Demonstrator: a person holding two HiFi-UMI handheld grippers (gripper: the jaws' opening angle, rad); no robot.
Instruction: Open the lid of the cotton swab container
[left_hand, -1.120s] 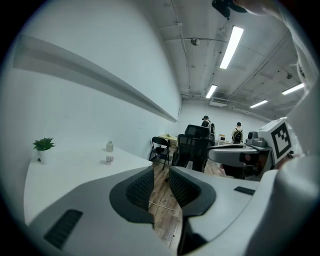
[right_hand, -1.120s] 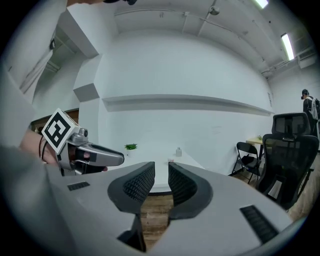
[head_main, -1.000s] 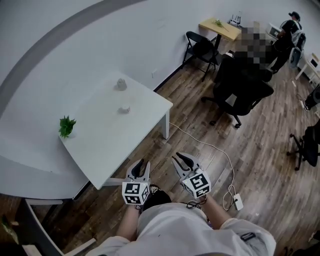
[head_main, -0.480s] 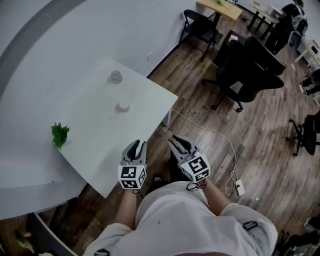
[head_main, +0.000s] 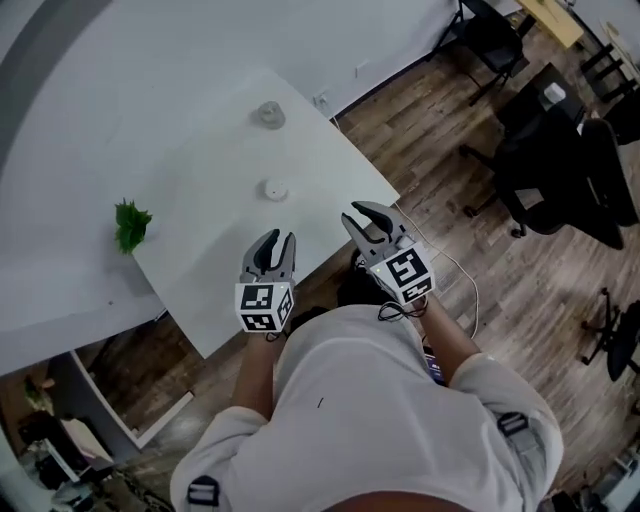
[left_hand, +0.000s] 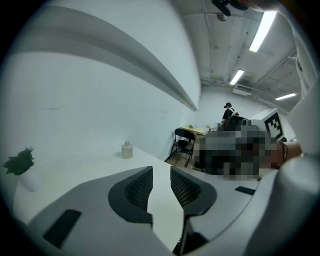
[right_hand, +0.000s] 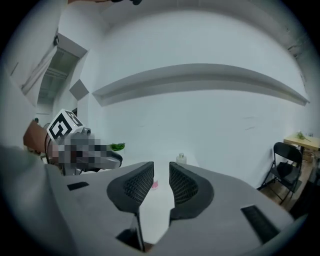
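1. Two grippers are seen in the centre of the head view. The left gripper (head_main: 277, 241) is held over the near edge of the one white table (head_main: 200, 200). The right gripper (head_main: 368, 214) is held just right of it, at the table's right-hand edge.
2. Each gripper carries one marker cube, two in all: the left cube (head_main: 265, 307) and the right cube (head_main: 405, 275).
3. In the left gripper view the two jaws are seen released, a narrow gap apart, with only bare tabletop between them.
4. In the right gripper view the two jaws are likewise seen released and narrowly parted, with nothing grasped.
5. Three things are counted on the table.
6. One small pale jar with a narrower cap (head_main: 268, 114), taken to be the cotton swab container, is placed upper centre-left in the head view, near the table's far edge by the wall. Its cap is on, and it is well apart from both grippers.
7. One low round object (head_main: 276, 189) is found below the jar in the frame, between the jar and the grippers, and is touched by neither.
8. One small green plant (head_main: 130, 222) is set at the left of the frame, at the table's left edge.
9. One black folding chair (left_hand: 182, 142) is seen beyond the table in the left gripper view.
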